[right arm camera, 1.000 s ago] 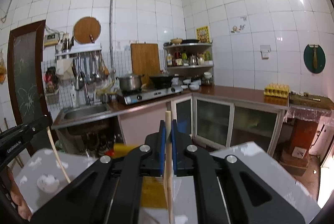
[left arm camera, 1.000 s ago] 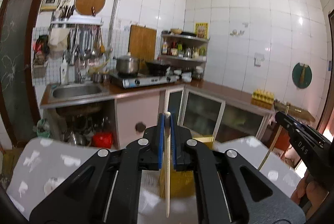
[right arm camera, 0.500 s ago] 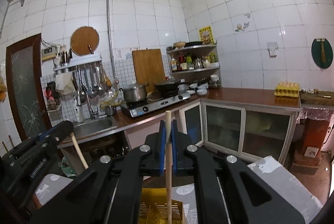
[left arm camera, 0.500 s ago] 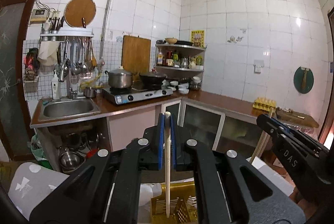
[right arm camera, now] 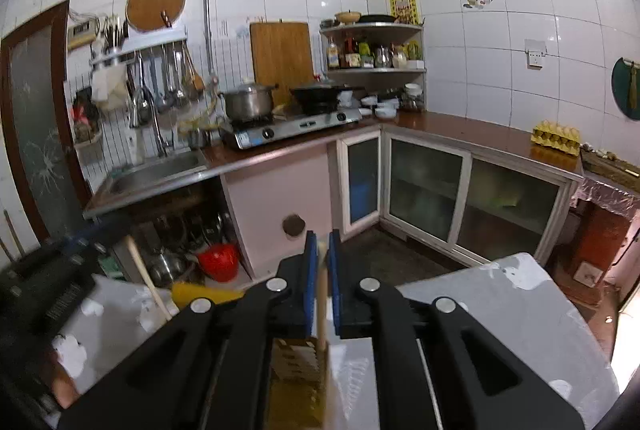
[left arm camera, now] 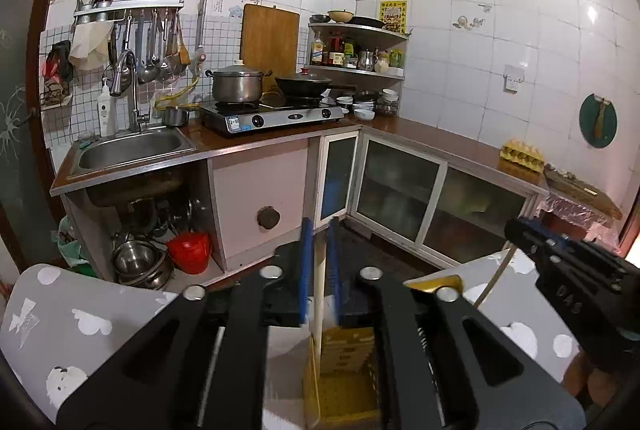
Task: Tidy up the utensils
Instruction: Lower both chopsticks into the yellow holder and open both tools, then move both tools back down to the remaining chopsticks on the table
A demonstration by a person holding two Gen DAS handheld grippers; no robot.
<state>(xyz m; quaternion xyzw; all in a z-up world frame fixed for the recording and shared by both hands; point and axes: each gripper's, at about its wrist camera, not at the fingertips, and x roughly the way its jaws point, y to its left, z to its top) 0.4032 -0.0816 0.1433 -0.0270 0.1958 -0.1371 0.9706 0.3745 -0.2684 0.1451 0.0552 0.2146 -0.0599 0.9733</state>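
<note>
— Hand-held gripper (left arm camera: 320, 270) on the left is opening its jaws now; the chopstick (left arm camera: 317, 294) is standing between the blue pads (left arm camera: 306, 262) with a small gap, its lower end already going down into the yellow holder (left arm camera: 340, 382).

— And the right hand-held gripper (right arm camera: 321, 270)?

— It is staying clamped on the second chopstick (right arm camera: 321, 310), holding it upright over the same yellow holder (right arm camera: 296, 362). I think both sticks are being kept vertical so that they are dropping straight into the narrow opening.

— What is lying inside the holder?

— Only the stick ends are showing; the bottom is too blurred to tell more.

— Where is it standing?

— On the grey worktop (left arm camera: 80, 318) with white patches, between the two hands. The kitchen sink (left arm camera: 128, 153) and stove (left arm camera: 272, 117) are far behind.
</note>
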